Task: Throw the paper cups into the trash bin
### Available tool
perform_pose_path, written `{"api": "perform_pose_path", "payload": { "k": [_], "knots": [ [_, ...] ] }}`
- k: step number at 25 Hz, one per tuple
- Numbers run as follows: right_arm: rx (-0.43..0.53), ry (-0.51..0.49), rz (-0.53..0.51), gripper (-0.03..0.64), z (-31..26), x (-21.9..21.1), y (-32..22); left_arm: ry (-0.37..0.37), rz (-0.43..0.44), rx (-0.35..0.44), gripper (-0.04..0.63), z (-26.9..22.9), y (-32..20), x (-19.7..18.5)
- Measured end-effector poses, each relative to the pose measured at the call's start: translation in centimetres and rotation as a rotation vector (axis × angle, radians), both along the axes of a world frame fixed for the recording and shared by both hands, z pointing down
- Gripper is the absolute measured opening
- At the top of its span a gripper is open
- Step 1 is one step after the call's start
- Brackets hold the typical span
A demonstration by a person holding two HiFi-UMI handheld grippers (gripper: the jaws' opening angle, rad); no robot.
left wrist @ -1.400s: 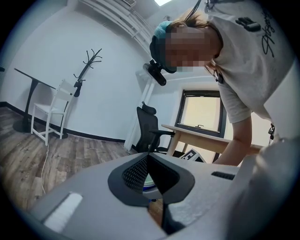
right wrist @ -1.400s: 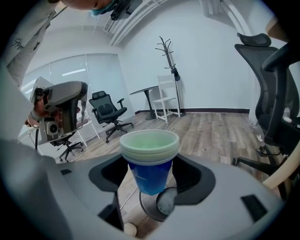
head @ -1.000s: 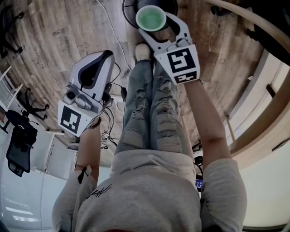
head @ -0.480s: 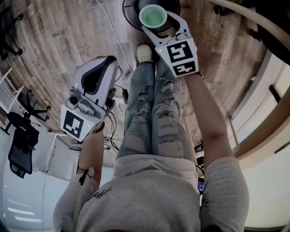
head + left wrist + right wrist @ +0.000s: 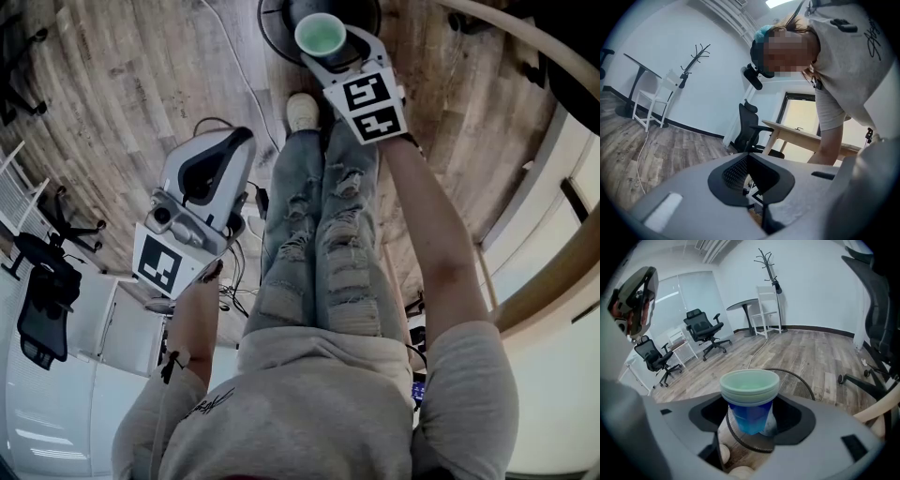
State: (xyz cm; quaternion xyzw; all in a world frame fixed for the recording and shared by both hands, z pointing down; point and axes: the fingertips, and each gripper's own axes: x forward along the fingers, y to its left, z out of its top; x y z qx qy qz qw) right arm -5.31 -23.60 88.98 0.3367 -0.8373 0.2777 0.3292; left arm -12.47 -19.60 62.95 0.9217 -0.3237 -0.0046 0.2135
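A stack of blue paper cups with pale green rims (image 5: 320,36) (image 5: 750,414) stands upright between the jaws of my right gripper (image 5: 335,50) (image 5: 751,422), which is shut on it. The cups hang over the round black mesh trash bin (image 5: 274,21) (image 5: 798,386) on the wooden floor, just past the person's shoes. My left gripper (image 5: 225,150) (image 5: 753,177) hangs lower at the left beside the person's leg, far from the bin. Its jaws are together with nothing between them.
The person's legs and a white shoe (image 5: 300,110) stand right behind the bin. A cable (image 5: 231,67) runs across the floor left of it. A black office chair (image 5: 36,298) stands at the left, and a curved wooden table edge (image 5: 521,41) lies at the right.
My right gripper has carried the cups farther forward over the bin. My left gripper has drifted slightly to the right and forward, still empty.
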Motion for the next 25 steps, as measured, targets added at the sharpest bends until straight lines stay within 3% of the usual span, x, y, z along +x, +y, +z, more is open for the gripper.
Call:
{"api": "perform_pose_path", "payload": {
  "k": [5,16,25],
  "knots": [
    [-0.032,0.053,-0.034,0.288,2.8,0.0,0.4,0.001,-0.001,-0.014,0.003,0.6,0.4,-0.1],
    [-0.092,0.149,0.006,0.288,6.5,1.6,0.0,-0.001,0.003,-0.023,0.003,1.4,0.8,-0.2],
    [-0.132,0.133,0.062,0.288,7.1,1.7,-0.1,-0.011,0.028,-0.021,0.003,1.5,1.1,0.3]
  ]
}}
